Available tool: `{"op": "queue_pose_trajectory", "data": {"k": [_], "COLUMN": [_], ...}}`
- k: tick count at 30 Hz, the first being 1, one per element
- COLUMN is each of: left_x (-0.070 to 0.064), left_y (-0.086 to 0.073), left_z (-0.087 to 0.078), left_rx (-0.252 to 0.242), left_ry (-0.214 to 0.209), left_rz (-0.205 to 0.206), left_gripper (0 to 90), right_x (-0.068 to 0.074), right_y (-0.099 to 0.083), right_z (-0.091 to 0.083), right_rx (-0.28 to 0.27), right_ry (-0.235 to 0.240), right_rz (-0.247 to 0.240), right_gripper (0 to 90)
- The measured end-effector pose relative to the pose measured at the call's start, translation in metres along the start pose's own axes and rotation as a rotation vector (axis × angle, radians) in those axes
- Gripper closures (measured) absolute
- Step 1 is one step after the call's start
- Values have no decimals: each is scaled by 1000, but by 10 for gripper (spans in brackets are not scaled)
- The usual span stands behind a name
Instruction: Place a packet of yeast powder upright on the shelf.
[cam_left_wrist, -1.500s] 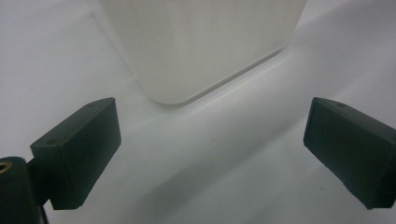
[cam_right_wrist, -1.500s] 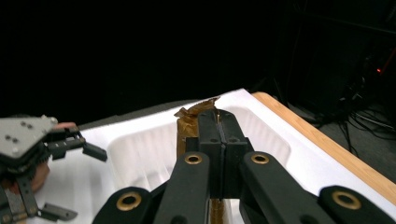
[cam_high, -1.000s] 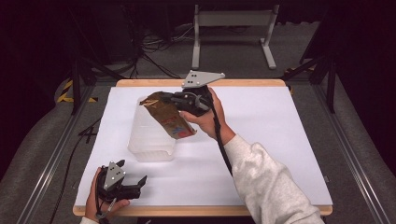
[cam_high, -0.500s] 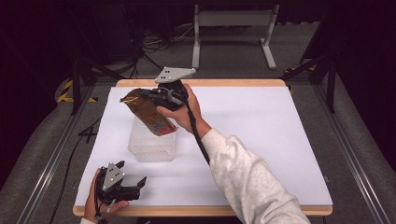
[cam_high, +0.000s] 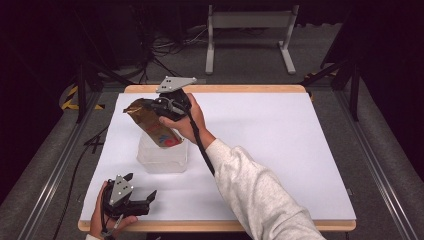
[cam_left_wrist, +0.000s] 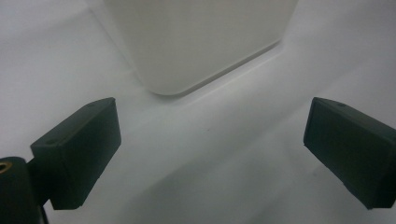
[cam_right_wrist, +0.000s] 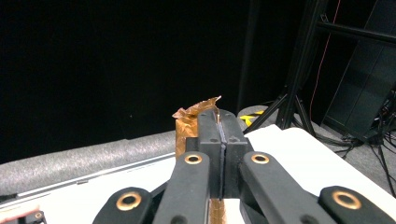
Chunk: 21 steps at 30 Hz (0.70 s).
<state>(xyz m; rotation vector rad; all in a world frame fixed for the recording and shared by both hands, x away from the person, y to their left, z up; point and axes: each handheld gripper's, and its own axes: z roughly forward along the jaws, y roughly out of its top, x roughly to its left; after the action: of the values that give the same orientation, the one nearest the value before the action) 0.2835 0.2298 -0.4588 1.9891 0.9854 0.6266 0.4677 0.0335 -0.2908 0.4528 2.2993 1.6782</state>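
Observation:
A brown foil pouch (cam_high: 150, 121) with red and blue print hangs tilted, its lower end inside a clear plastic container (cam_high: 161, 158) on the white table (cam_high: 280, 145). My right gripper (cam_high: 161, 106) is shut on the pouch near its top. In the right gripper view the two jaws press together on the crumpled pouch edge (cam_right_wrist: 192, 116). My left gripper (cam_high: 145, 199) rests open near the table's front left corner, held in a hand. In the left gripper view its fingers (cam_left_wrist: 77, 151) stand wide apart, facing the container's base (cam_left_wrist: 196, 42), with nothing between them.
The table's wooden rim (cam_high: 215, 89) borders the far side. A metal stand (cam_high: 247, 35) and cables lie on the floor behind. Black frame legs (cam_right_wrist: 299, 70) rise beyond the table in the right gripper view. The table's right half is bare white surface.
My right gripper has carried the pouch left and then lowered it, so its bottom end now sits in the container. The left gripper has stayed put.

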Motion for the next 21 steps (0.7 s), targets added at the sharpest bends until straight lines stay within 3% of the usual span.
{"op": "queue_pose_trajectory", "data": {"k": [12,21], "left_x": [0,-1], "left_y": [0,0], "left_z": [0,0], "left_rx": [-1,1], "left_ry": [2,1], "left_rz": [3,10], "left_gripper": [47,47], "right_x": [4,1], "right_y": [-19,-38], "right_z": [2,-7], "right_rx": [-26,5], "right_ry": [29,13], "right_rz": [18,10], "right_gripper": [900,900]}}
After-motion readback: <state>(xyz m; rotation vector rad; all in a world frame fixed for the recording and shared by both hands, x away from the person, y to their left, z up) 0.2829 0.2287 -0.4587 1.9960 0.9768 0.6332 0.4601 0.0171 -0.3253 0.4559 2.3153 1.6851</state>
